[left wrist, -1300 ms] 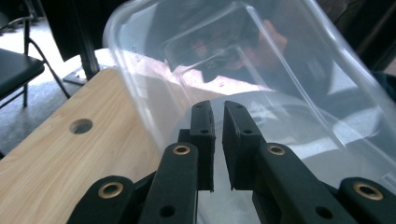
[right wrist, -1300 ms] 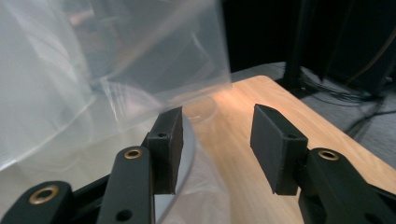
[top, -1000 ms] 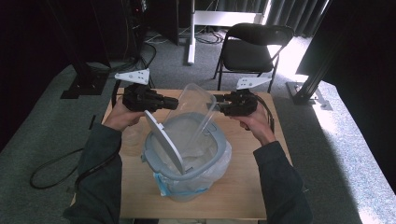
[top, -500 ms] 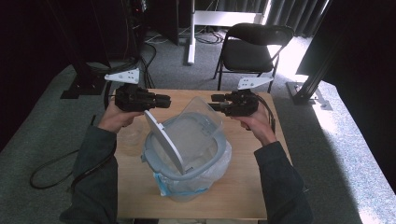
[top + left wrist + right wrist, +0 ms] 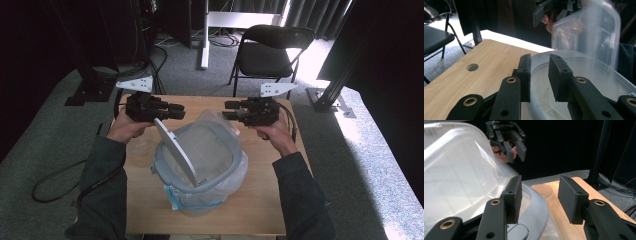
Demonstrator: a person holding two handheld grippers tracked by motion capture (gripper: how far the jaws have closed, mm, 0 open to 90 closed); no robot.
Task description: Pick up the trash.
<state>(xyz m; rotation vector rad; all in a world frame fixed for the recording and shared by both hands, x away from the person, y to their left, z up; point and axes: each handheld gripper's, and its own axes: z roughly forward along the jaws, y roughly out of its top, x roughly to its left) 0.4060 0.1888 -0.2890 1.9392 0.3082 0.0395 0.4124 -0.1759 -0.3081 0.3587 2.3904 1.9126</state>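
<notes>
The left tool (image 5: 176,111) hangs with its two black jaws apart and nothing between them; in the left gripper view (image 5: 539,75) they straddle empty air just above the rim of the round grey plastic bin lined with a clear plastic bag (image 5: 584,62). Directly below and a little ahead of this tool, a white swing lid (image 5: 175,150) stands tilted up inside the bin's (image 5: 162,167) opening. Beside the hand that holds it, a small clear plastic cup (image 5: 140,146) sits on the light wooden desk (image 5: 260,195).

The right tool (image 5: 231,110) faces the left one across the bin, its jaws likewise spread and gripping nothing; in the right gripper view (image 5: 540,197) the bag's raised clear edge (image 5: 461,170) lies just to the jaws' left, close to one jaw, whether touching I cannot tell. Beyond the far desk edge stands a black folding chair (image 5: 272,52).
</notes>
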